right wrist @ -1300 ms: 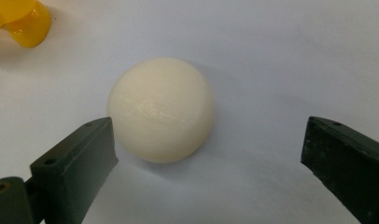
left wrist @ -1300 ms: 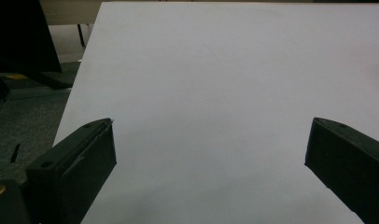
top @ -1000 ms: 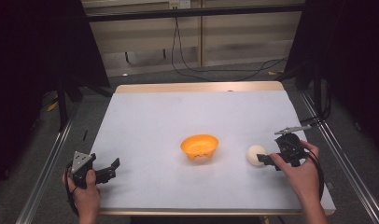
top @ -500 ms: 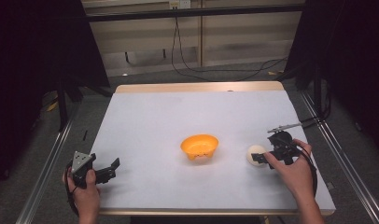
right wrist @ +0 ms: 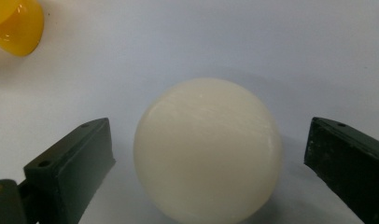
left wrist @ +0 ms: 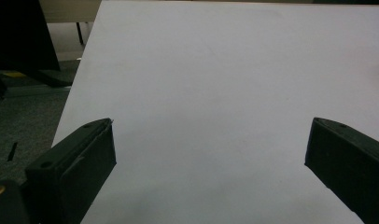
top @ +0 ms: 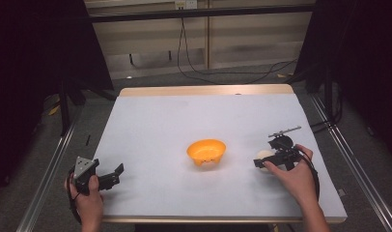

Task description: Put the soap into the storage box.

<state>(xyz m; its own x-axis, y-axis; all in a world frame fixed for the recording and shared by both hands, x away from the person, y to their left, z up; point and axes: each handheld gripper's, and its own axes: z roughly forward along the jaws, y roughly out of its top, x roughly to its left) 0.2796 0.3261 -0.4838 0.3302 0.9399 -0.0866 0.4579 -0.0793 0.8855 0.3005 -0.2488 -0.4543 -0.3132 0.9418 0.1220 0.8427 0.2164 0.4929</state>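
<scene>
Cream-white and smooth, the ball (right wrist: pixel 207 148) now lies on the table (top: pixel 150 125) between the spread jaws of the right gripper (top: pixel 261 163), with clear gaps on both sides, so nothing is gripped yet. A second ago that gripper stood off to the ball's right; it has since slid in around it, jaws just opening wider. The orange bowl (top: pixel 206 151) waits near, to the ball's left. The left gripper (top: pixel 118 173) rests wide and empty at the table's near left corner. Closing on the ball looks like the next step.
</scene>
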